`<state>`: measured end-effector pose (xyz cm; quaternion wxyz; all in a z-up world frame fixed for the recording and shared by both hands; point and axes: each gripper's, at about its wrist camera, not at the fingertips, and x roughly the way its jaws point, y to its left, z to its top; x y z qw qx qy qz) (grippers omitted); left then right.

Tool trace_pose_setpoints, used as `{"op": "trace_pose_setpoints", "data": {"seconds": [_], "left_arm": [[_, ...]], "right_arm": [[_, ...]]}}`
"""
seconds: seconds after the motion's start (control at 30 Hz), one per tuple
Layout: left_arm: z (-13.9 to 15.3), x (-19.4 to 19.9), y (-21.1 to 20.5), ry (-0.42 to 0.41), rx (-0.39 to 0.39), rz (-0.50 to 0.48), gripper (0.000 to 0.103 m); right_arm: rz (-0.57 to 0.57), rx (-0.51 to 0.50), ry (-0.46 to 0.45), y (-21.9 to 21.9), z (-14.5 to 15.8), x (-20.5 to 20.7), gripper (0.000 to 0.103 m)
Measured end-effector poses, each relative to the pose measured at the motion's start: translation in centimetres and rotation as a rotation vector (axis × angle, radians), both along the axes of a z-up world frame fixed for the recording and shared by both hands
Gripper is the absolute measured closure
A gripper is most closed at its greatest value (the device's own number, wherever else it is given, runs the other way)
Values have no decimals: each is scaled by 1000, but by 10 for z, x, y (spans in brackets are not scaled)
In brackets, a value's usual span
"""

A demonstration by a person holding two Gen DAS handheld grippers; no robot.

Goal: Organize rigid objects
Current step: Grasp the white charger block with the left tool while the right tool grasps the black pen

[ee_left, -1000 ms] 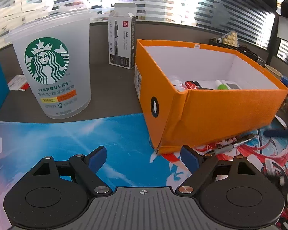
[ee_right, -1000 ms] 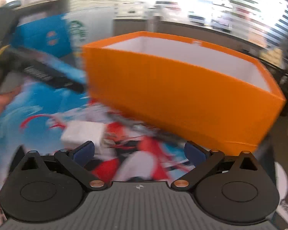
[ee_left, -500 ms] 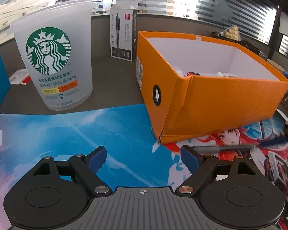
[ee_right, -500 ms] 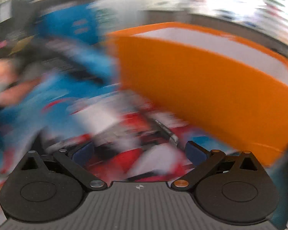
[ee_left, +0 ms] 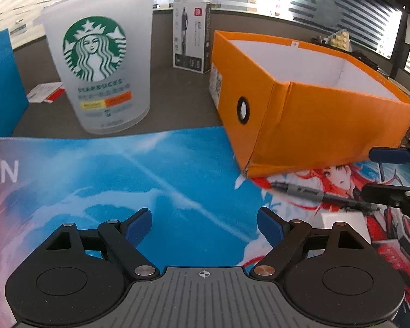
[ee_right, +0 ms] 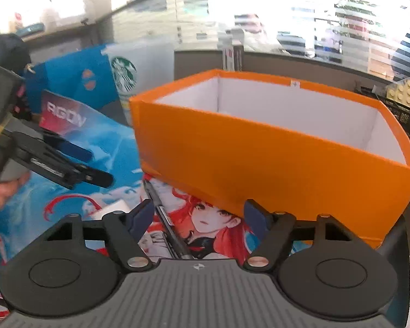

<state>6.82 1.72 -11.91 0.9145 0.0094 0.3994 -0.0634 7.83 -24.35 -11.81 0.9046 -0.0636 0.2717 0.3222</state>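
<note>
An orange box (ee_left: 314, 125) with a white inside stands on the printed desk mat (ee_left: 150, 177); it also shows in the right wrist view (ee_right: 259, 158). A black and grey pen (ee_left: 311, 192) lies on the mat in front of the box, and in the right wrist view the pen (ee_right: 166, 218) lies just ahead of my right gripper (ee_right: 199, 216), near its left finger. A small white block (ee_right: 110, 210) lies left of the pen. My left gripper (ee_left: 205, 222) is open and empty over the blue part of the mat. My right gripper is open and empty.
A frosted Starbucks cup (ee_left: 101, 60) and a pen carton (ee_left: 192, 30) stand behind the mat on the grey desk. A blue board (ee_left: 0, 82) stands at the left. A black mesh basket (ee_right: 396, 109) with yellow bricks sits right of the box.
My left gripper has sunk lower, so the box's contents are hidden behind its wall. My right gripper swung left and settled over the pen in front of the box. Both stayed open.
</note>
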Motion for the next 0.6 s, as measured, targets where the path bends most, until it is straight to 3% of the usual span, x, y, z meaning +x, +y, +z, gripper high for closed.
{"op": "trace_pose_setpoints", "data": {"seconds": [0.13, 0.4, 0.57, 0.6], "left_arm": [[-2, -11, -2, 11, 6, -21, 14], [1, -41, -18, 8, 22, -97, 13], [-1, -52, -30, -3, 61, -122, 12], [-1, -52, -28, -3, 66, -111, 11]], "right_arm": [[20, -11, 26, 8, -7, 6, 38], [90, -165, -32, 29, -11, 0, 39], [140, -182, -71, 45, -13, -21, 42], [140, -180, -71, 49, -13, -25, 50]]}}
